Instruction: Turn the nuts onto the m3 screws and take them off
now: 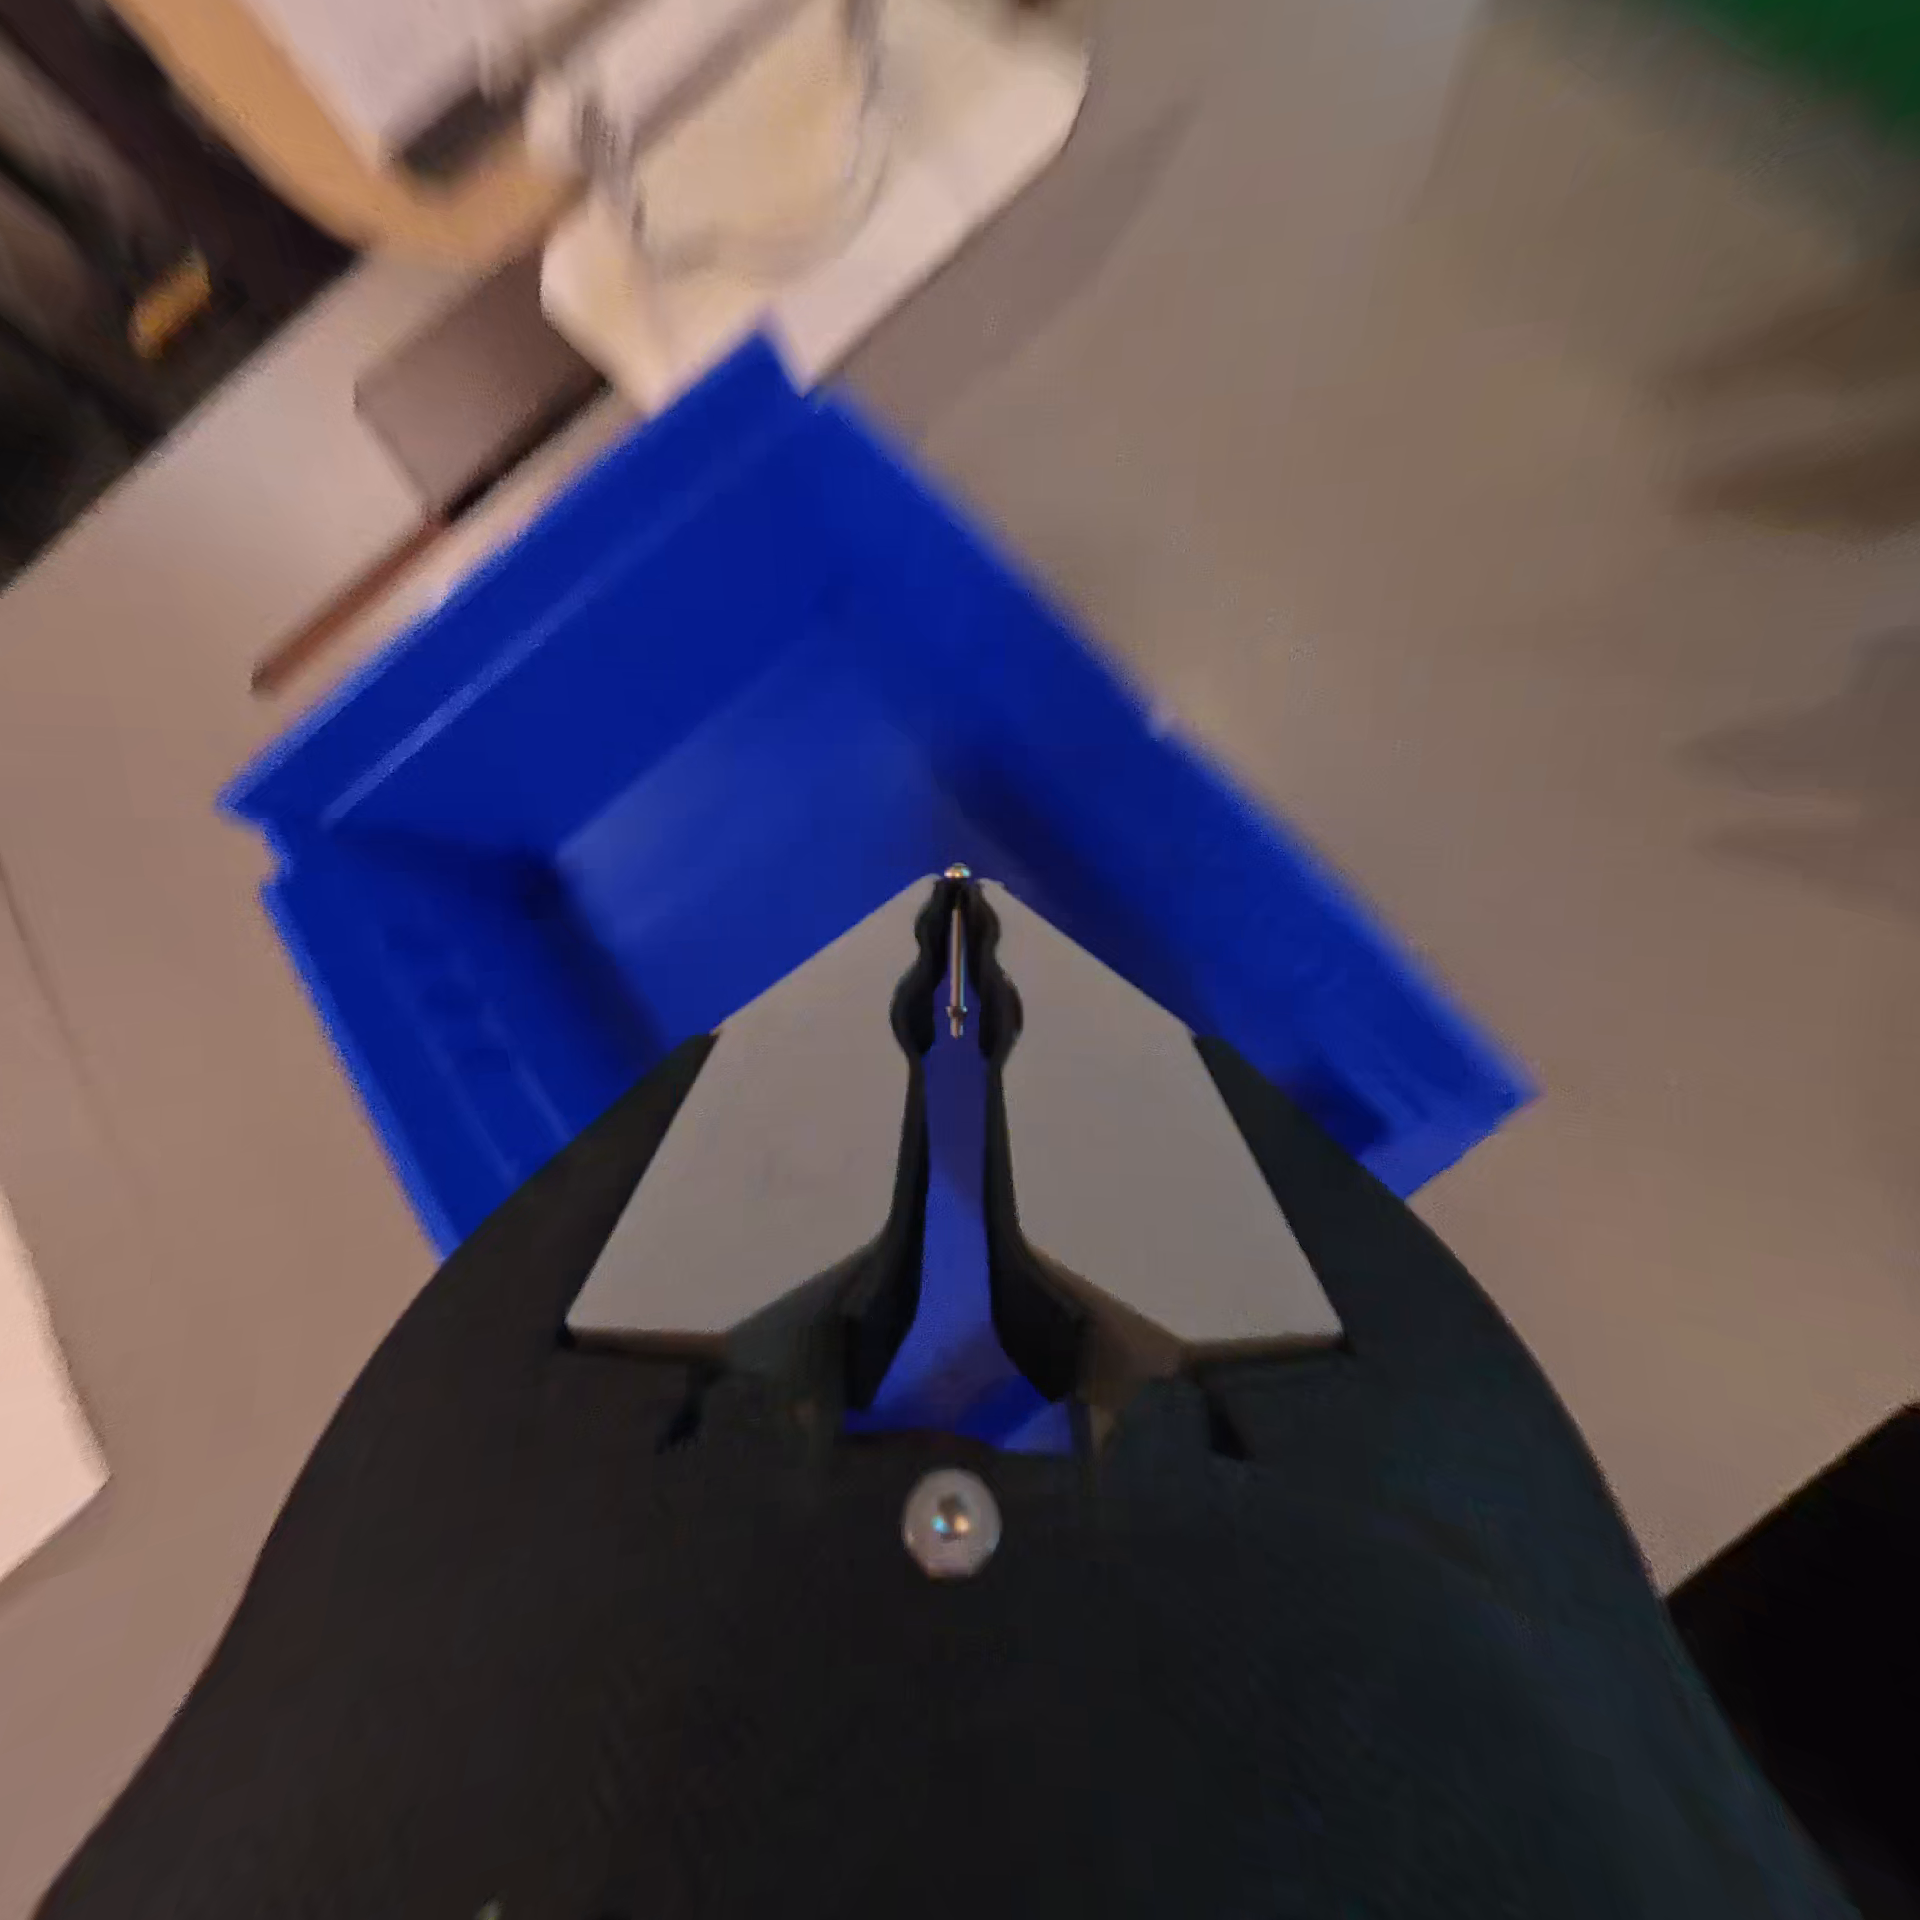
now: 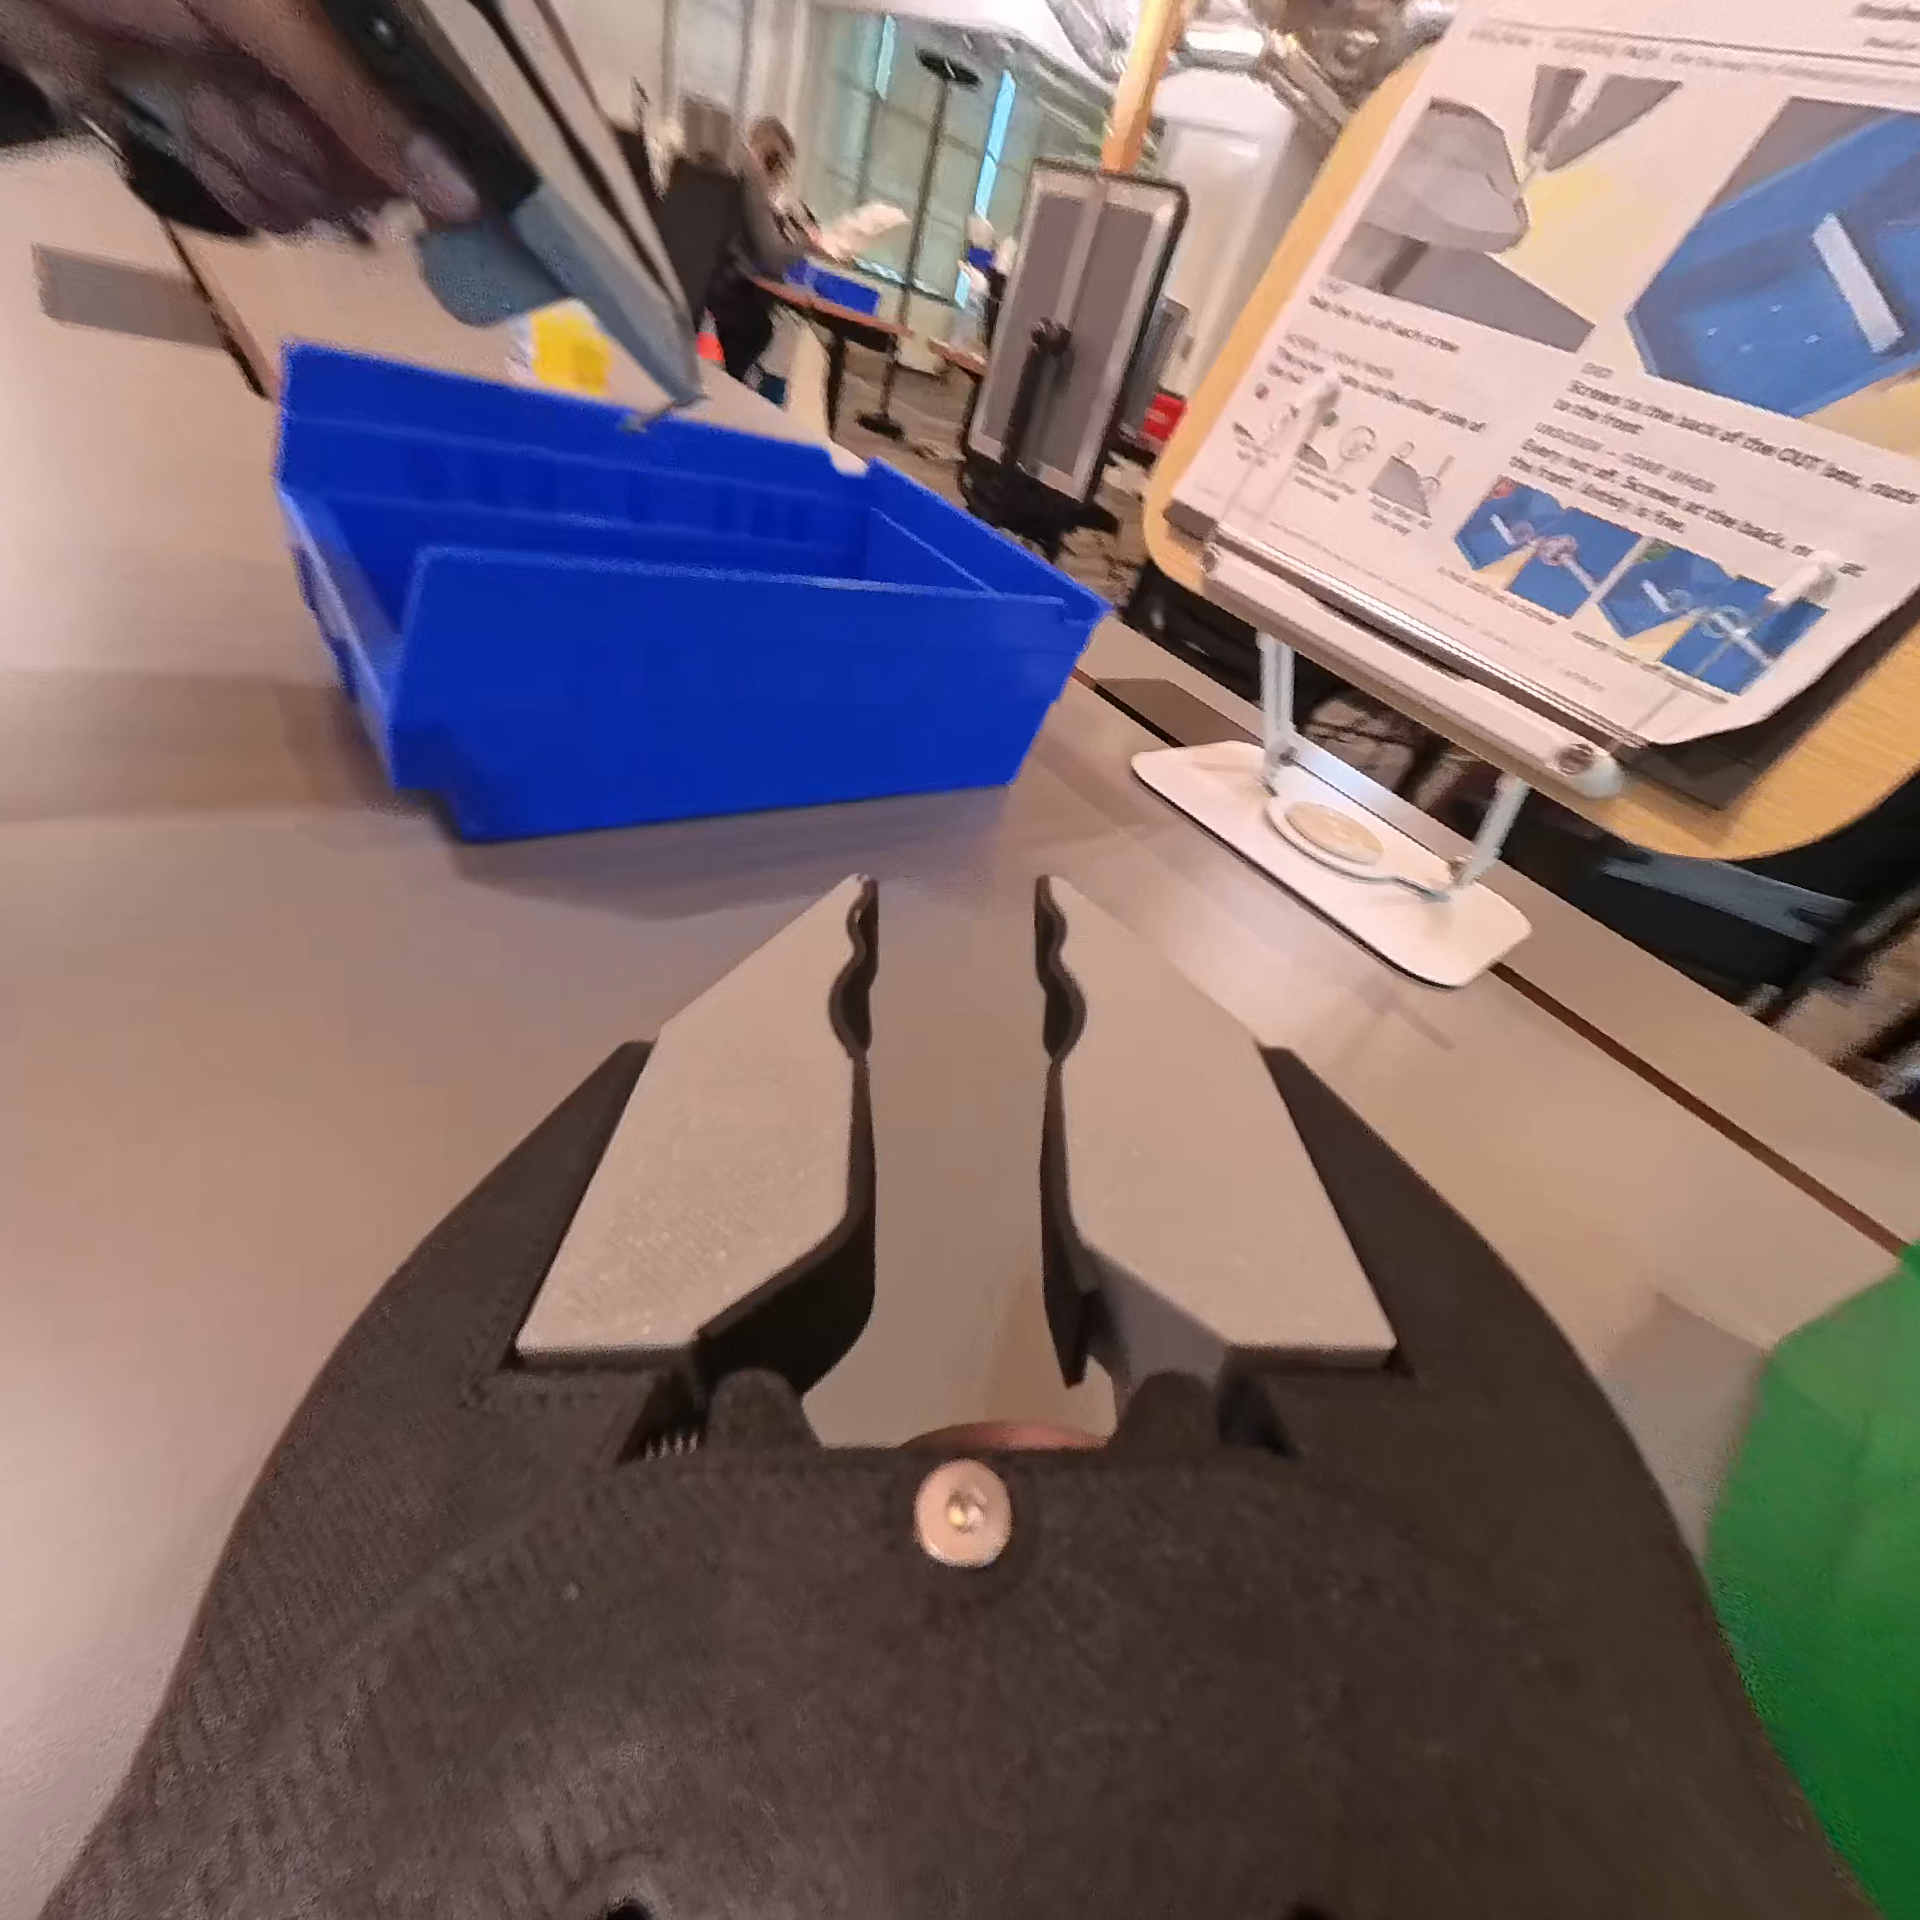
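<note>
My left gripper (image 1: 956,883) is shut on a thin m3 screw (image 1: 955,961) that runs back between its fingers, its small head poking out at the tips. It hangs over the open blue bin (image 1: 644,790), seen blurred from above. In the right wrist view the left gripper (image 2: 660,410) hovers over the far rim of the blue bin (image 2: 675,665), with the screw tip (image 2: 639,421) just showing. My right gripper (image 2: 954,904) is open and empty, low over the table in front of the bin. No nut is visible.
An instruction sheet on a tilted stand (image 2: 1558,343) with a white base (image 2: 1340,842) is to the right of the bin. A green object (image 2: 1829,1558) sits at the right edge. A person (image 2: 758,218) and furniture are far behind. The grey table (image 2: 312,1039) spreads around. About 25 centimeters separates my left fingertips from my right.
</note>
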`<action>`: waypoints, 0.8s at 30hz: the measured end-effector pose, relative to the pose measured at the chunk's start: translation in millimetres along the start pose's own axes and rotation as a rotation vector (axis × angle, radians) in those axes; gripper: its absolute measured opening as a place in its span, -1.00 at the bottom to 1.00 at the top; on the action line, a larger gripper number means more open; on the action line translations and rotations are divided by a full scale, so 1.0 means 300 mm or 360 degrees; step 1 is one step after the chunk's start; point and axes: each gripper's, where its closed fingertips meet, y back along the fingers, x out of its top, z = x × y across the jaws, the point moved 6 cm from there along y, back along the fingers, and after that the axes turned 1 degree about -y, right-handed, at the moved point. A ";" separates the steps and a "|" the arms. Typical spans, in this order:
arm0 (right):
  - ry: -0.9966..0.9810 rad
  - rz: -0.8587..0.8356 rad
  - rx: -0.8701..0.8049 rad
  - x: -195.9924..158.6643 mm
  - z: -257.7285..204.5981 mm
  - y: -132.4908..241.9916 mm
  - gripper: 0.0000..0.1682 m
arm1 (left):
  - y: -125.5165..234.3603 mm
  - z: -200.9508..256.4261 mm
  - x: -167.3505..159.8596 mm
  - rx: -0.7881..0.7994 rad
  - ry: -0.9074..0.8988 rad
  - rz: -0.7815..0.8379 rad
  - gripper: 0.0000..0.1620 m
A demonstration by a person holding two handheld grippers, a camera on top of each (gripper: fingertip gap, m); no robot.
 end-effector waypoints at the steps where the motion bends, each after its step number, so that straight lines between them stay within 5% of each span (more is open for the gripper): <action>1: -0.0040 0.0048 0.0050 0.012 -0.006 0.006 -0.68 | 0.024 0.042 0.041 -0.0056 0.0005 0.0151 -0.99; 11: -0.0517 0.0418 0.0417 0.079 0.008 0.061 -0.65 | 0.023 0.529 0.249 -0.0805 0.0096 0.1325 -1.00; 14: -0.0693 0.0526 0.0539 0.092 0.028 0.079 -0.69 | -0.019 0.585 0.259 -0.0823 0.0140 0.1674 -0.99; 24: -0.0868 0.0614 0.0753 0.098 0.034 0.089 -0.75 | -0.099 0.653 0.241 -0.1055 0.0170 0.1844 -0.99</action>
